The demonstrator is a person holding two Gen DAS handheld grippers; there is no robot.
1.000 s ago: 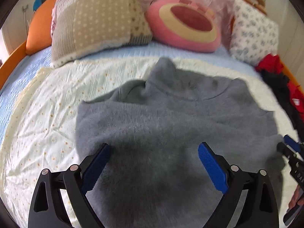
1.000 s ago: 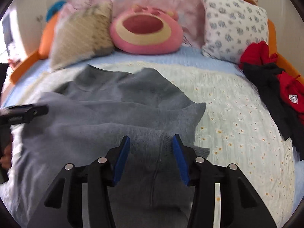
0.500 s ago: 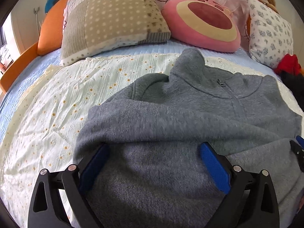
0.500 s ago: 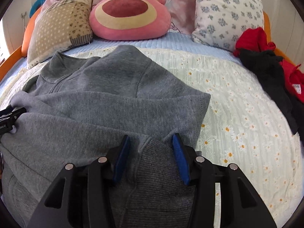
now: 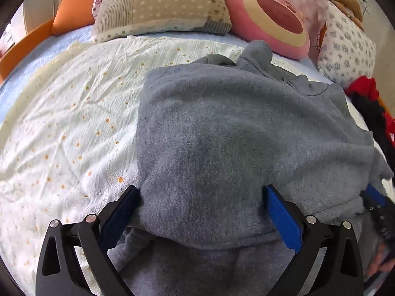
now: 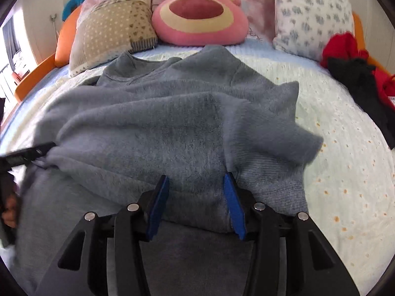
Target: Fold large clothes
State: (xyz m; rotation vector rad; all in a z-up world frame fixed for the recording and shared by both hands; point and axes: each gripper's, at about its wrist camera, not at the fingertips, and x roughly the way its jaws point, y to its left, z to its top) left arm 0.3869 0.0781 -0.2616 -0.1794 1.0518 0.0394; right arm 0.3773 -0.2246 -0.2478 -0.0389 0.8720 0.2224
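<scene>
Sweater (image 5: 242,133) is lying on the quilt (image 5: 74,123), directly ahead of both grippers, with its collar pointing away from them toward the pillows (image 6: 111,29). Its long axis is running from the grippers to the collar; the near hem is sitting doubled over the body, so a fold edge is crossing from left to right just in front of the pads.

Left gripper (image 5: 200,212) is standing wide apart, with the doubled fleece bulging between the two blue pads. Whether the pads are pressing the cloth or only straddling it cannot be determined from this view. Right gripper (image 6: 195,202) is set narrower, with a thick bunch of the folded layer filling the gap between its pads; it appears to be gripping that bunch, though this is a judgement.

Both grippers are working along the same near edge, left one toward the left side of the sweater, right one toward the right side, where a ribbed cuff (image 6: 271,182) is lying just beside the right pad. The next move probably depends on carrying that edge forward along the long axis toward the collar.

Dark and red clothes (image 6: 358,74) are lying well apart, far right.
</scene>
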